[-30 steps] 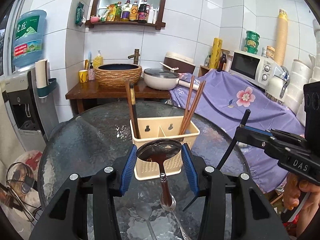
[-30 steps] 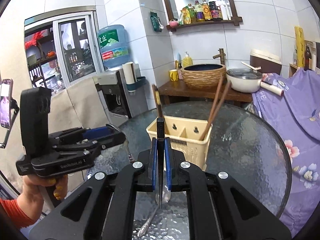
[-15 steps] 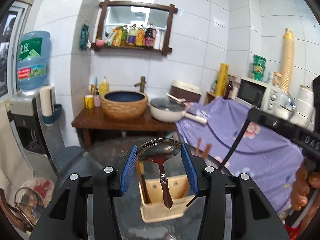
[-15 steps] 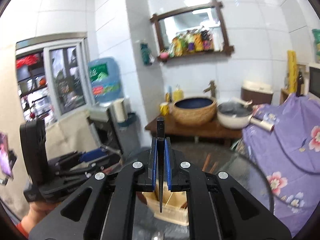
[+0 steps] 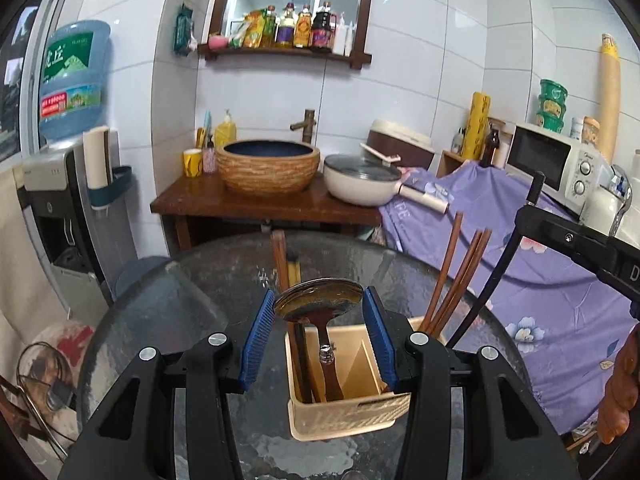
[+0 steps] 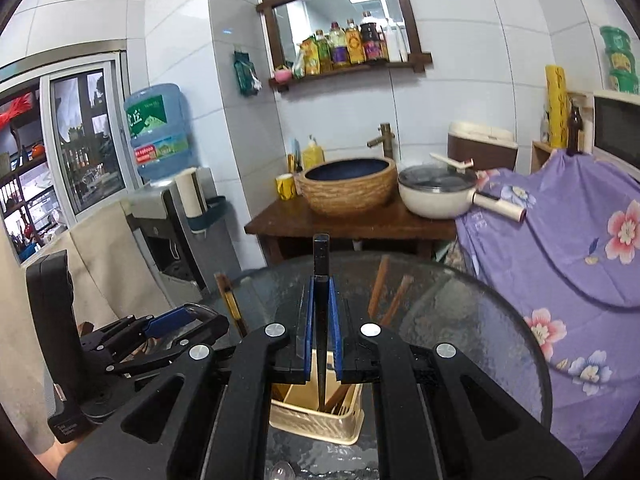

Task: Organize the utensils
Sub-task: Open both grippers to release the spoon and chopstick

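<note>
Over a round glass worktop (image 5: pixel 192 312), the left gripper (image 5: pixel 319 320) clamps a spoon (image 5: pixel 318 305) by the rim of its bowl, blue fingers (image 5: pixel 256 340) set partway apart on either side, the handle hanging down into the left compartment of a cream caddy (image 5: pixel 344 416). Brown chopsticks (image 5: pixel 456 276) lean out of the caddy's right side and another dark pair stands behind the spoon. The right gripper (image 6: pixel 322 320) has its fingers (image 6: pixel 308 328) pressed nearly together on a thin black utensil (image 6: pixel 321 256), what kind cannot be told, its lower tip hanging over the caddy (image 6: pixel 316 424). A hand (image 5: pixel 624 392) holds the right gripper's grip at the frame edge
</note>
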Motion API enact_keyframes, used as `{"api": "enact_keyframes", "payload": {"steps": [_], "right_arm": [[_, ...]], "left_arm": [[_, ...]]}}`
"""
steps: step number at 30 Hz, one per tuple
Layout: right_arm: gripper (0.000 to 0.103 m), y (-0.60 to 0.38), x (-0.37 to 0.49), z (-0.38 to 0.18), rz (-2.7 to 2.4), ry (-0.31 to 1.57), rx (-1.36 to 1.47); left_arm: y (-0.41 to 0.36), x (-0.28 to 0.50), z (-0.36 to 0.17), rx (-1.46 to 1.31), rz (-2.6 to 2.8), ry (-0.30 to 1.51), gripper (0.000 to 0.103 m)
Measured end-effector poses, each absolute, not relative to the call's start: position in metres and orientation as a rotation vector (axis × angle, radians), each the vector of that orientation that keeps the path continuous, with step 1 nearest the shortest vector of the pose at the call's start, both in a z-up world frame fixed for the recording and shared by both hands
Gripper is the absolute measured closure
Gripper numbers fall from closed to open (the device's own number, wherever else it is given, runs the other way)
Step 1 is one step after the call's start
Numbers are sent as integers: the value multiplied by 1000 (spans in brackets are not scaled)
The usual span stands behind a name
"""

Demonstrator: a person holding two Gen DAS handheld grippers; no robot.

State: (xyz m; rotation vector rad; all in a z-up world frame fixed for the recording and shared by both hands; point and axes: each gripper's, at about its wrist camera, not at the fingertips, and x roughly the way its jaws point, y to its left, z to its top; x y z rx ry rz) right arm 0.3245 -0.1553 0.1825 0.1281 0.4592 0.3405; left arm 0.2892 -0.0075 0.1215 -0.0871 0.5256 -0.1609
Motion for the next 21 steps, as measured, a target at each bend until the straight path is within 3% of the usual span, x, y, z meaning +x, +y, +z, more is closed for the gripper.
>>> {"api": "enact_keyframes", "payload": {"steps": [8,21], "right_arm": [[95,-154,333,140,335,521,132],[93,-153,335,140,311,506,113]], "left_arm": [[-10,290,88,-63,-156,584,58],[-18,285,84,2,-159,561,58]]}}
